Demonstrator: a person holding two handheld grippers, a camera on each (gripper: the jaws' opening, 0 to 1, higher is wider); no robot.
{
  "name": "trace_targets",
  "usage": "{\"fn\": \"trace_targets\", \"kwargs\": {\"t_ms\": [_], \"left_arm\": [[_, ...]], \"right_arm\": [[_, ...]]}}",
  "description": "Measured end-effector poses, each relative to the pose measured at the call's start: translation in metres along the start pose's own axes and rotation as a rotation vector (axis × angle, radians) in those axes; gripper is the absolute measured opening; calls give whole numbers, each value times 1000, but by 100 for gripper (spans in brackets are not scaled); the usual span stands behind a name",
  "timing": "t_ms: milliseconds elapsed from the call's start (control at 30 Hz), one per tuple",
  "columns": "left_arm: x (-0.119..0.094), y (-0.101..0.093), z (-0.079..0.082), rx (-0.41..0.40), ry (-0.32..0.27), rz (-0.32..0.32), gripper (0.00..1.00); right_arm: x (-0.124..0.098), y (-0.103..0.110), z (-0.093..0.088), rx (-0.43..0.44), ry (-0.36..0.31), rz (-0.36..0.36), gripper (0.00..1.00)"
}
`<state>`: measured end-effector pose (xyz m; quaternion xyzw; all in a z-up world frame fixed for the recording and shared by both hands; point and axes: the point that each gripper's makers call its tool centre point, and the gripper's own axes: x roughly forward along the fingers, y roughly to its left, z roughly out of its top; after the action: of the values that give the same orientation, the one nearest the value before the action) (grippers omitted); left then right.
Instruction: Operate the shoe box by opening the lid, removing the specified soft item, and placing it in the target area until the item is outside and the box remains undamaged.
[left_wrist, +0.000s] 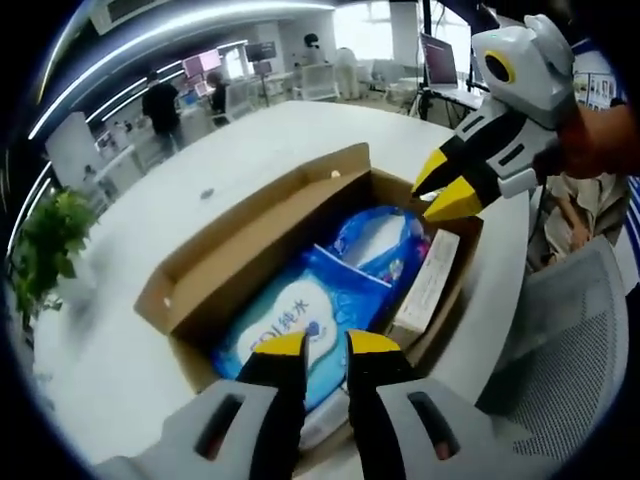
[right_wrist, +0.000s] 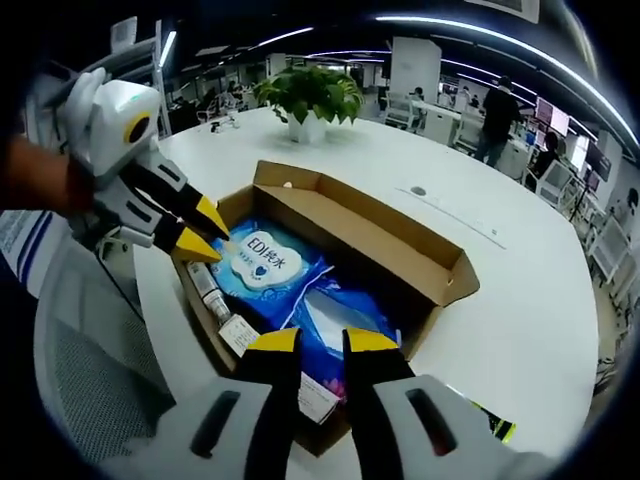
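An open cardboard shoe box (left_wrist: 260, 225) (right_wrist: 370, 235) sits on the white table with its lid folded back flat. Inside lies a soft blue wipes pack with a white label (left_wrist: 300, 320) (right_wrist: 265, 262), a second blue pouch (left_wrist: 385, 240) (right_wrist: 340, 310) and a slim white carton (left_wrist: 428, 285) (right_wrist: 210, 290) along one wall. My left gripper (left_wrist: 327, 345) (right_wrist: 208, 232) hovers open over the labelled pack's end of the box. At the opposite end, near the pouch, my right gripper (right_wrist: 321, 342) (left_wrist: 440, 190) is open too. Neither holds anything.
The box rests near the edge of a large round white table (right_wrist: 520, 300) (left_wrist: 120, 330). A potted plant (right_wrist: 310, 95) (left_wrist: 50, 235) stands on the table. A grey mesh chair (left_wrist: 570, 350) (right_wrist: 90, 370) is beside the box. People and desks fill the office behind.
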<state>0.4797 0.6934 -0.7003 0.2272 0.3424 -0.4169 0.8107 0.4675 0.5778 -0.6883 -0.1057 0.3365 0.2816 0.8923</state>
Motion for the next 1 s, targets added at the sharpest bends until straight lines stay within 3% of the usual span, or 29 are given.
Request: {"fn": "trace_targets", "kwargs": {"t_ms": [533, 1000], "left_arm": [[1, 15, -20, -45, 13, 7, 11], [6, 17, -23, -64, 5, -16, 11]], "right_arm": [[40, 18, 8, -31, 28, 56, 14], [66, 17, 9, -31, 52, 85, 14]]}}
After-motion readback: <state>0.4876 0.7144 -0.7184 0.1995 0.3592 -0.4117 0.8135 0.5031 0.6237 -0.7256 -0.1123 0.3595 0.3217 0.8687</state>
